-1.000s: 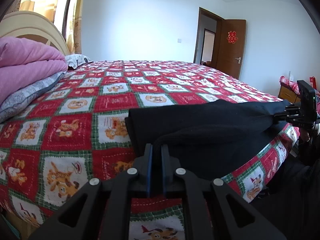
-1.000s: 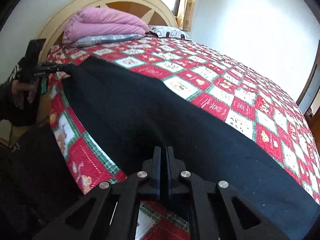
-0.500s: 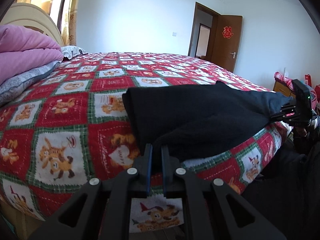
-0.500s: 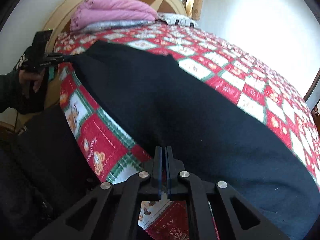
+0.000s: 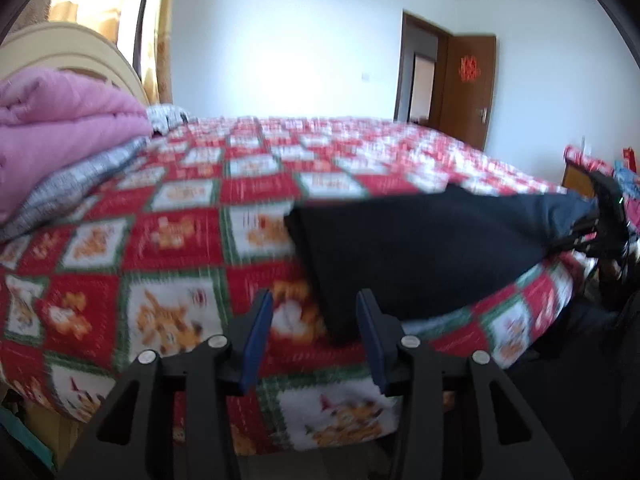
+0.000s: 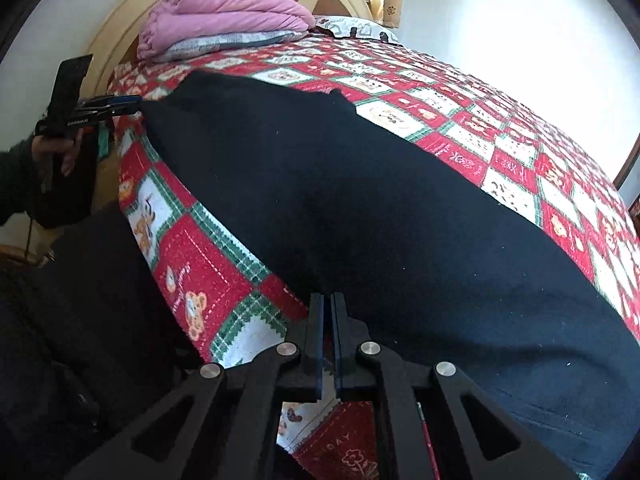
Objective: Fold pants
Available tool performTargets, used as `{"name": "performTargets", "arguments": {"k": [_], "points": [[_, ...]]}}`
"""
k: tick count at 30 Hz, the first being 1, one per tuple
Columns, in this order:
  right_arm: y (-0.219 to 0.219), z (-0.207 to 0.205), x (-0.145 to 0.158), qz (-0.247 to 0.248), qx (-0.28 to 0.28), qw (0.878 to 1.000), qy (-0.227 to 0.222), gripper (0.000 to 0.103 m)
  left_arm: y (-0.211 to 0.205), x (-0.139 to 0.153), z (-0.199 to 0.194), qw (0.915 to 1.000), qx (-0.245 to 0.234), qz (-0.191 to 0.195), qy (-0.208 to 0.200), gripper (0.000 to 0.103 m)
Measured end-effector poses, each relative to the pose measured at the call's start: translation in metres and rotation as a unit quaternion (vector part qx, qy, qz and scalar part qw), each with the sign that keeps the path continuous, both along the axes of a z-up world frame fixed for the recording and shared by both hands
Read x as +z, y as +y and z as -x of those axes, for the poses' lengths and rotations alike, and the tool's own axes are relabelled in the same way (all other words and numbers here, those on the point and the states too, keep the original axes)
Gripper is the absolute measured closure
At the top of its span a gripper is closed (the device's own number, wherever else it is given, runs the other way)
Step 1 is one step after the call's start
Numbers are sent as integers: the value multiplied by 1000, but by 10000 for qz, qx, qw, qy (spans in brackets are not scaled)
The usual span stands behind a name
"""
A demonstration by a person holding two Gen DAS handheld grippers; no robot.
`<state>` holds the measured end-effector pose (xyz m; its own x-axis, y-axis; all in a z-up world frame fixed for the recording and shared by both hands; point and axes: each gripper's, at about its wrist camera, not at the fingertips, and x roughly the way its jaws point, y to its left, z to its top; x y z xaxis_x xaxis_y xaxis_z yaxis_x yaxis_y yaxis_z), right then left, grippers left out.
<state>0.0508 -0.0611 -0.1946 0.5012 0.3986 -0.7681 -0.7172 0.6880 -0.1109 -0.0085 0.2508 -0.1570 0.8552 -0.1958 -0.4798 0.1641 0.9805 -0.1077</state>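
Black pants (image 5: 420, 248) lie stretched along the near edge of the bed (image 5: 180, 236), which has a red, green and white patchwork cover. My left gripper (image 5: 314, 308) is open, with the near corner of the pants just ahead between its fingers, not gripped. In the right wrist view the pants (image 6: 360, 200) fill the middle. My right gripper (image 6: 328, 308) is shut, its tips at the pants' near edge; whether cloth is pinched I cannot tell. The left gripper also shows there (image 6: 132, 102), and the right gripper shows at the far end in the left wrist view (image 5: 588, 226).
A folded pink quilt (image 6: 224, 16) and a grey one lie by the wooden headboard (image 6: 112, 32). A white wall and an open brown door (image 5: 468, 88) stand behind. A bedside cabinet (image 5: 576, 176) is at the far right. My dark-clothed body fills the lower left of the right wrist view.
My left gripper has opened and let go of the pants corner, which now lies on the bed. The right gripper stays shut and has moved little.
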Motion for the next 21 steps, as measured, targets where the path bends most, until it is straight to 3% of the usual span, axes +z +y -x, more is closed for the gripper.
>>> {"name": "performTargets", "arguments": {"k": [2, 4, 8, 14, 16, 21], "points": [[-6, -2, 7, -227, -48, 9997, 89, 99, -12, 18, 2, 9995, -132, -126, -247, 47], [-10, -4, 11, -383, -74, 9991, 160, 99, -26, 34, 0, 9984, -235, -168, -484, 45], [-13, -6, 16, -553, -158, 9982, 173, 99, -61, 44, -12, 9962, -650, -114, -560, 38], [-13, -8, 15, -503, -236, 9983, 169, 99, -107, 2, -42, 9924, -1176, 308, 203, 38], [-17, -10, 15, -487, -314, 9982, 175, 99, -115, -26, -50, 9896, -1176, 314, 771, 38], [-35, -20, 19, -645, -689, 9953, 211, 99, -107, -34, -32, 9892, -1223, 527, 606, 38]]}}
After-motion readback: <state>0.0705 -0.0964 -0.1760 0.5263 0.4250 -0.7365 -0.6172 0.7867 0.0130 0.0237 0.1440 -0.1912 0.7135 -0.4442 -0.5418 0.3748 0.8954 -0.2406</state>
